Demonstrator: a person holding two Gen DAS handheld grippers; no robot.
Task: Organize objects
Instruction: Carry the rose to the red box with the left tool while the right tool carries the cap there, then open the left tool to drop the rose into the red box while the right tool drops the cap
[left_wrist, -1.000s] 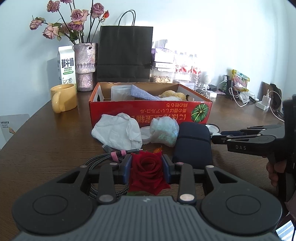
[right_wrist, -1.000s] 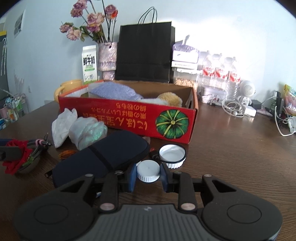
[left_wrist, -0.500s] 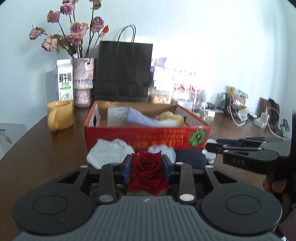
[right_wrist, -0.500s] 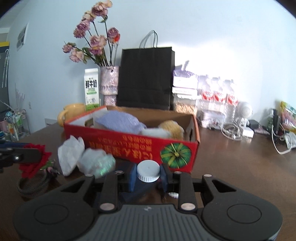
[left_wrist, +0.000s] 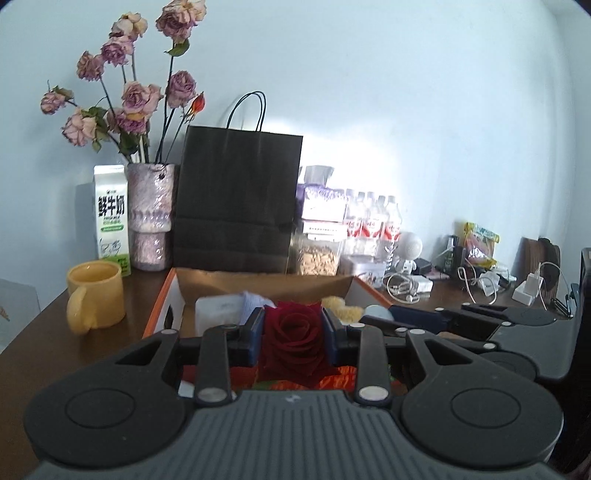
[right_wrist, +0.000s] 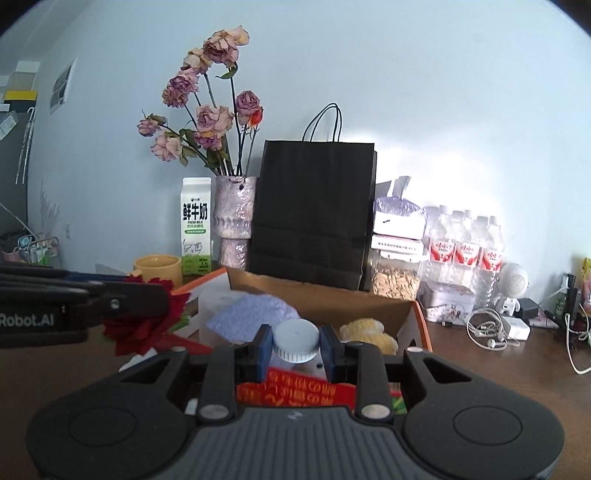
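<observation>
- Red rose (left_wrist: 293, 341): clamped between the fingers of the left gripper (left_wrist: 293, 338), held in the air over the front wall of the red cardboard box (right_wrist: 421, 328). Seen from the right wrist view it hangs at the box's front-left corner.
- White cap (right_wrist: 295, 340): pinched in the right gripper (right_wrist: 295, 347), also above the front wall, nearer the box's middle.
- Risk 1: petals are soft; a tight squeeze may crush or shed them, a loose one may let the rose slip out onto the desk (right_wrist: 498, 369) short of the box.
- Risk 2: the two grippers sit close side by side; releasing together could make them knock.
- Risk 3: the box already holds a blue cloth (right_wrist: 255, 317) and a yellow sponge (right_wrist: 365, 332); the cap, I judge, may bounce off or roll under them.
- Risk 4: the yellow mug (left_wrist: 96, 293) stands just beside the box's left wall; a wide left swing could tip it.
</observation>
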